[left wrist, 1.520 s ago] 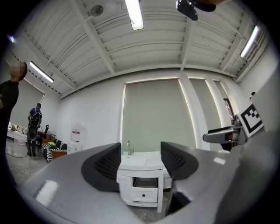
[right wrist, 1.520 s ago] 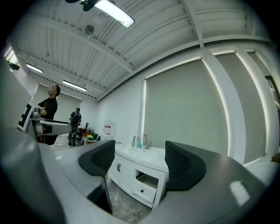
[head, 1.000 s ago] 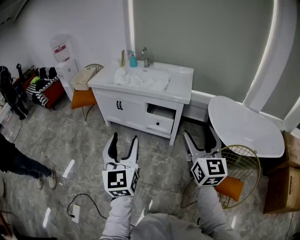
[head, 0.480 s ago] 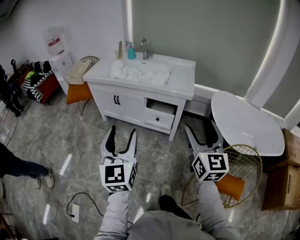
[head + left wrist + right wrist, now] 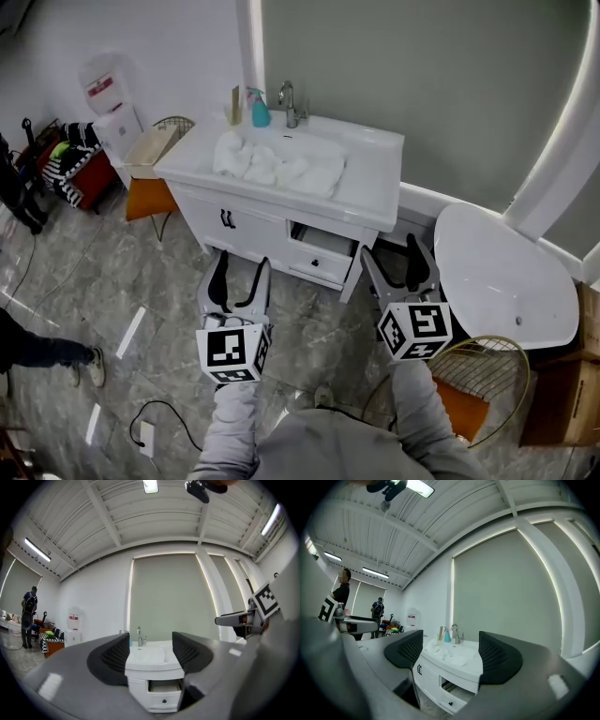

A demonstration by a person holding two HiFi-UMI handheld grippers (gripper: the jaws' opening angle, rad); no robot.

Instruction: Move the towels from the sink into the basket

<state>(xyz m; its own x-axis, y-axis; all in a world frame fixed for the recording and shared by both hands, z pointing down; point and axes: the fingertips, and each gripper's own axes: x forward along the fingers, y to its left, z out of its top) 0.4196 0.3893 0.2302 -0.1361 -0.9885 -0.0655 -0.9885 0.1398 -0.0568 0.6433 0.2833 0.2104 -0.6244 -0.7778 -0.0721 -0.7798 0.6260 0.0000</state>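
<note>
Both tools are empty and point level at the vanity. The left gripper point(image 5: 242, 270) has its jaws moderately apart and the right gripper point(image 5: 397, 265) a little wider, with nothing between either pair. Beyond them, 1 heap of white towels point(image 5: 277, 169) lies in the sink point(image 5: 361, 141), well apart from both. The faucet point(image 5: 289, 101) and teal bottle point(image 5: 259, 111) stand just behind the heap, so a deep grab could topple the bottle. The likely basket point(image 5: 150, 145), a beige tub, sits left of the vanity, and a trailing towel might drop on the way. The half-open drawer point(image 5: 323, 246) could catch a low gripper.
</note>
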